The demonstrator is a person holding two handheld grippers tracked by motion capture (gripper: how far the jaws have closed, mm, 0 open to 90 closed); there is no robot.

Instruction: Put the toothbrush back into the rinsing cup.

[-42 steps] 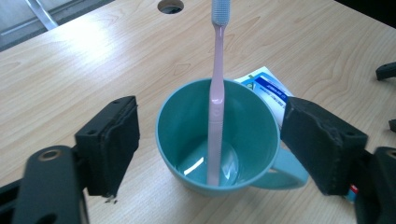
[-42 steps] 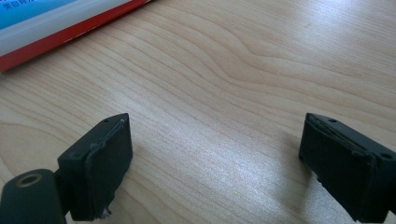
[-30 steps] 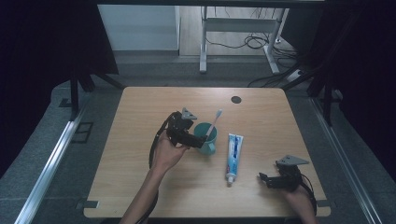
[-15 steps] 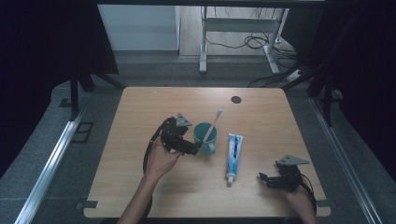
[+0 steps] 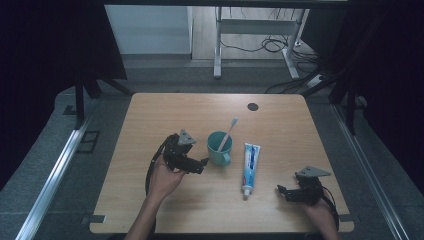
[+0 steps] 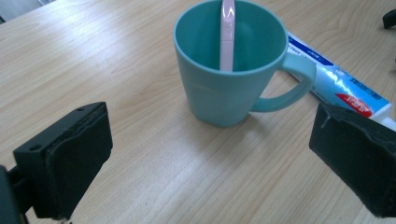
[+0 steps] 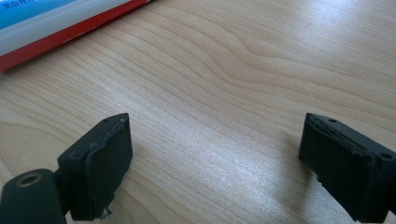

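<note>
Light wooden table (image 5: 150, 210) with a dark round spot (image 5: 253, 106) near its far edge, grey floor (image 5: 40, 170) around it, black curtains (image 5: 45, 45) at both sides, metal desk frame (image 5: 218, 45) and cables (image 5: 272, 44) stood beyond, dim light.

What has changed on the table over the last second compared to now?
The left tongs have drawn back from the teal mug toward the person, their jaws just opening wide, nothing between them. The mug with its toothbrush, the toothpaste tube and the right tongs stayed where they were.
</note>
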